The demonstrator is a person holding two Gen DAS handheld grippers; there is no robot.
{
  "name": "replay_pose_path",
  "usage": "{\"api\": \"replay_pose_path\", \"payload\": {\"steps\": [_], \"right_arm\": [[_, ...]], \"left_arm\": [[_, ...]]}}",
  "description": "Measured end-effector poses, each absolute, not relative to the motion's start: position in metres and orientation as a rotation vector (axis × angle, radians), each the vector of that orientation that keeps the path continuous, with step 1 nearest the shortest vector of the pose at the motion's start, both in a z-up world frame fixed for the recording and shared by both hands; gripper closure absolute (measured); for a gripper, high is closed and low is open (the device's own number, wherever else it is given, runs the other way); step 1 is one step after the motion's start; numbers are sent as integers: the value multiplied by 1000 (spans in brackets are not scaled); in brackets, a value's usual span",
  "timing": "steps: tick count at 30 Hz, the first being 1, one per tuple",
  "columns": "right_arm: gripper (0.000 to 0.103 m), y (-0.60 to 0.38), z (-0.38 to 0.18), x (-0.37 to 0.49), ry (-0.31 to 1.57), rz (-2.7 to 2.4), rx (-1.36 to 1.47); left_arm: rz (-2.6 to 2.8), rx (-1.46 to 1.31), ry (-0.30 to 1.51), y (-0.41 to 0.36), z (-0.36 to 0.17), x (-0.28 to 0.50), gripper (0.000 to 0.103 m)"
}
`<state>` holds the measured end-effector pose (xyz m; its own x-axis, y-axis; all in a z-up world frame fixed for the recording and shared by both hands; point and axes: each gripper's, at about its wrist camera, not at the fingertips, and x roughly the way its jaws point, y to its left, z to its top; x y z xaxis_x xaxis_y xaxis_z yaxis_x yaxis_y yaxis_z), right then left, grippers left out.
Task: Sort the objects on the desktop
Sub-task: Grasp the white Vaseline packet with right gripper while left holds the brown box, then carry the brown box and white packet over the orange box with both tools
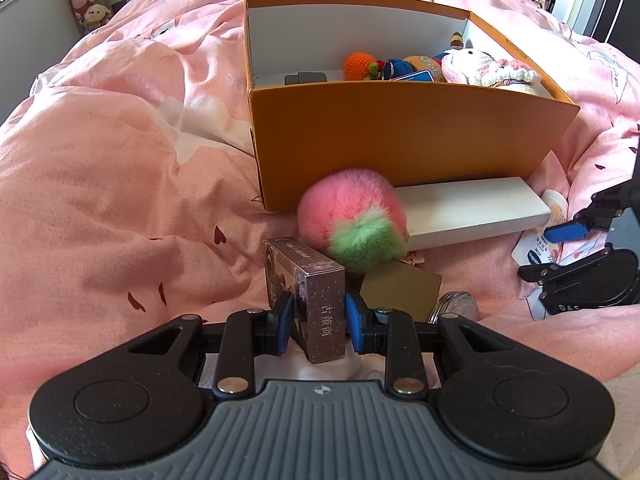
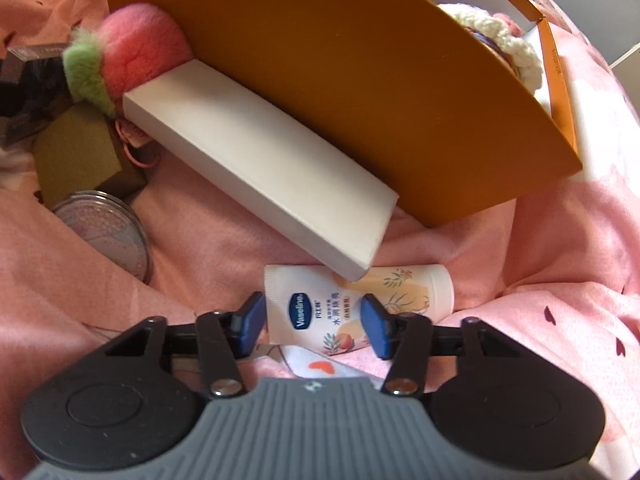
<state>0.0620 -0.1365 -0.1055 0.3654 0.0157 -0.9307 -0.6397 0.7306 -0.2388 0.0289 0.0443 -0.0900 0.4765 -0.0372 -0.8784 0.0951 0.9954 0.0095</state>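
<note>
Left wrist: jaws on card box (image 1: 320, 312)

Grey card box (image 1: 316, 300) upright, Vaseline tube (image 2: 344, 312) flat on bedspread.

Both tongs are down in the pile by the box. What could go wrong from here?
1. Lifting the brown card box in the left tongs may roll the pompom leaning on it.
2. The white box overlaps the Vaseline tube; pulling the tube with the open right tongs could drag it.
</note>
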Motion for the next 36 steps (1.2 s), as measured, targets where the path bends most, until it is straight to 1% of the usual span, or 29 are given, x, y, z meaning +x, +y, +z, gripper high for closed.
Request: {"api": "replay_pose_path", "payload": {"steps": [1, 2, 3, 9, 18, 23, 30, 36], "right_arm": [[72, -138, -101, 60, 1128, 461, -641], [79, -140, -96, 60, 1127, 460, -626], [81, -143, -91, 59, 1125, 458, -611], [84, -160, -53, 51, 1022, 389, -604], [85, -203, -24, 74, 951, 308, -588], [84, -216, -45, 99, 988, 274, -517], [84, -229, -49, 112, 1026, 269, -445], [90, -247, -44, 120, 1075, 292, -281]], "left_arm": [[-80, 57, 1073, 45, -90, 29, 71], [-80, 55, 1074, 45, -90, 29, 71], [-80, 54, 1075, 45, -90, 30, 71], [-79, 53, 1074, 46, -90, 30, 71], [-72, 30, 1069, 46, -90, 34, 73], [-67, 26, 1066, 45, -92, 38, 73], [-61, -2, 1063, 47, -90, 38, 73], [-58, -39, 1055, 53, -89, 38, 73]]}}
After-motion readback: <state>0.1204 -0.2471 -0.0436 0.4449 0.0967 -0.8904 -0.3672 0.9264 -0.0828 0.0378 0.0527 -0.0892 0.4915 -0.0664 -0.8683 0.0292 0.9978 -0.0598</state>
